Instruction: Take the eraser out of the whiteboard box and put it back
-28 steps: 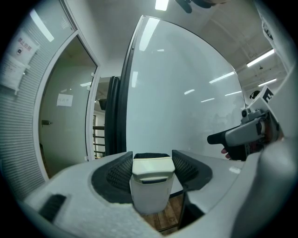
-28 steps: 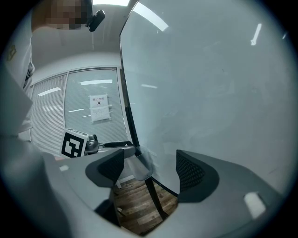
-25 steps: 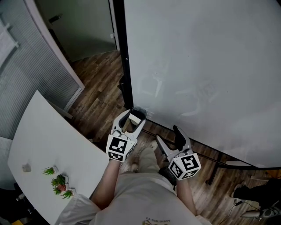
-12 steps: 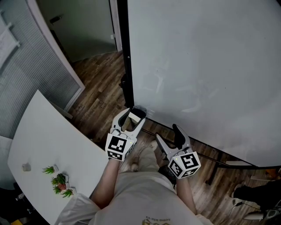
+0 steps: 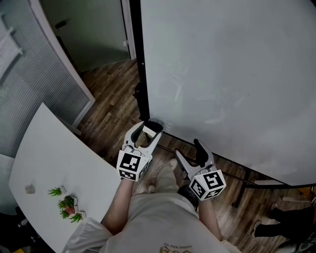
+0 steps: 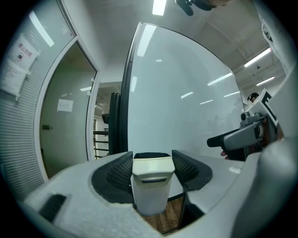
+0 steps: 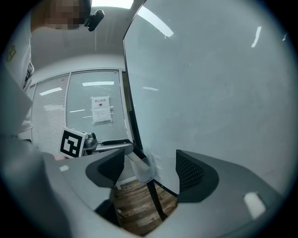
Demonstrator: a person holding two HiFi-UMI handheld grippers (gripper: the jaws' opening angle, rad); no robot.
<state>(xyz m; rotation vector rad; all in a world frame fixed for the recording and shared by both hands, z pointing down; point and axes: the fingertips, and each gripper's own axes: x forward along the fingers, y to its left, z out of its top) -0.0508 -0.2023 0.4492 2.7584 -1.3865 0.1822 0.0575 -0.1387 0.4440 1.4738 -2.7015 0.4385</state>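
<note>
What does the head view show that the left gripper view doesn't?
Only the head view shows the white table with little plants and the person's legs. Only the left gripper view shows the ceiling lights and, close up, the eraser squeezed between the left tongs. Both show the whiteboard, the eraser and the right tongs.
</note>
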